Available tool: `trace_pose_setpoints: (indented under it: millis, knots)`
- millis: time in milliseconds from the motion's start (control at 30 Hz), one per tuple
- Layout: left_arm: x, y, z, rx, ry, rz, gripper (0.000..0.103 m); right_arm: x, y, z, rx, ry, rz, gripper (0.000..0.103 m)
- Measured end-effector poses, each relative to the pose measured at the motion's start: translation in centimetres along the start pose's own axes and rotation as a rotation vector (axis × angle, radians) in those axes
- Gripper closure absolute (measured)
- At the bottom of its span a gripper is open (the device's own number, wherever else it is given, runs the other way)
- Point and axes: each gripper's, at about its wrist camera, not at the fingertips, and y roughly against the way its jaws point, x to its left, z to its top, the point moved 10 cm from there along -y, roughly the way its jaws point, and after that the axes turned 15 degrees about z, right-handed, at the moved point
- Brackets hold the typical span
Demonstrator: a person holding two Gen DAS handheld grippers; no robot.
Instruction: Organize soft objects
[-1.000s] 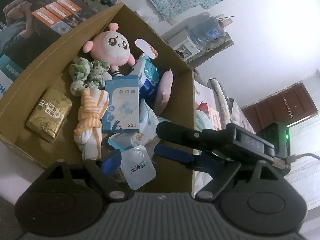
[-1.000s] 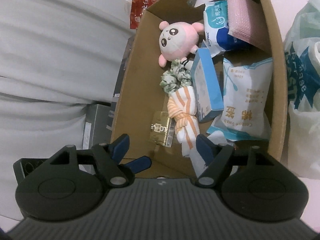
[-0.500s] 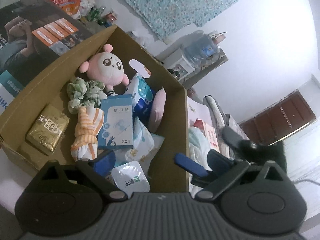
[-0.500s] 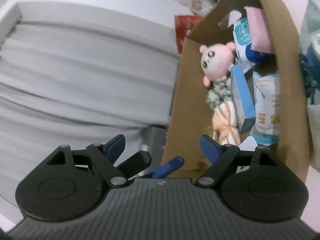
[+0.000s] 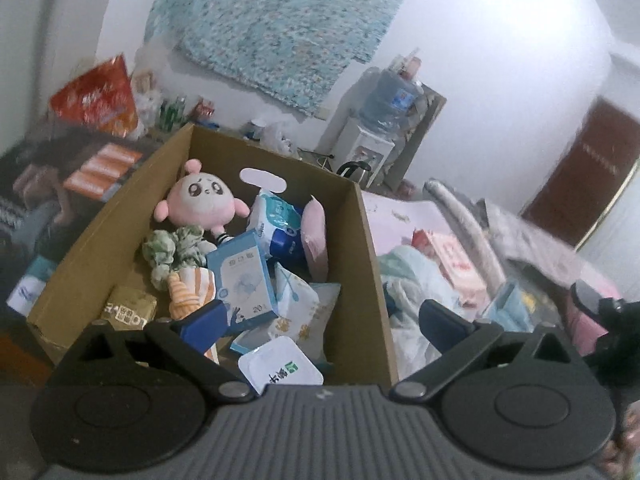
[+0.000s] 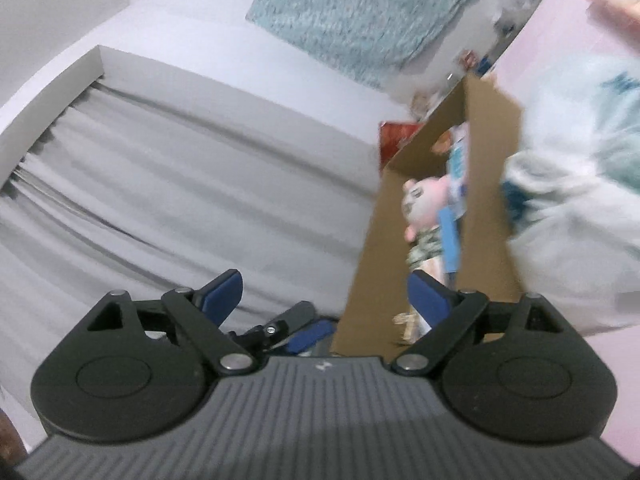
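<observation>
An open cardboard box (image 5: 360, 288) holds a pink plush toy (image 5: 202, 200), a green scrunchie (image 5: 172, 250), an orange-striped cloth (image 5: 188, 288), a blue-and-white carton (image 5: 242, 284), tissue packs (image 5: 298, 308), a pink pad (image 5: 316, 236), a gold packet (image 5: 128, 310) and a white wipe pack (image 5: 280, 372). My left gripper (image 5: 322, 320) hangs over the box's near right corner. Its jaws are opening and nothing is pressed between them. My right gripper (image 6: 326, 294) points at the grey curtain left of the box (image 6: 488, 200). Its jaws are opening too, and they are empty. The plush (image 6: 424, 196) is blurred.
Right of the box a pale plastic bag (image 5: 416, 284) and a pink-red pack (image 5: 456, 260) lie on a pink bed sheet (image 5: 400, 216). A printed black carton (image 5: 60, 184) and a red bag (image 5: 96, 100) stand to the left. A grey curtain (image 6: 160, 200) hangs behind.
My left gripper rose, rolled upright and spread its jaws wider. My right gripper swung left, away from the box toward the curtain, widening its jaws. The box's contents stayed put.
</observation>
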Motion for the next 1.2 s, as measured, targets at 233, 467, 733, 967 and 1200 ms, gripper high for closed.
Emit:
trace_pose_setpoints:
  millis: [233,467,733,967,1200]
  knots:
    - [-3.2,0.6,-1.7,0.000,-0.116,0.084,0.000,-0.7,5.8,-0.6,-0.058,0.077,-0.131,0.012]
    - [-6.4,1.3,-3.5,-0.014,-0.216,0.141,0.000,-0.5,9.6,-1.2,-0.087,0.125,-0.190,0.011]
    - [-10.1,1.7,-4.9,-0.012,-0.253,0.138,0.000,0.4,13.6,-1.2,-0.090,0.167,-0.229,0.011]
    - [-14.9,1.4,-6.6,-0.054,-0.371,0.113,0.000,-0.7,17.3,-0.9,-0.107,0.210,-0.329,0.009]
    - [-21.4,-0.6,-9.0,-0.102,-0.522,-0.002,0.000,-3.7,21.9,1.5,-0.153,0.275,-0.518,0.008]
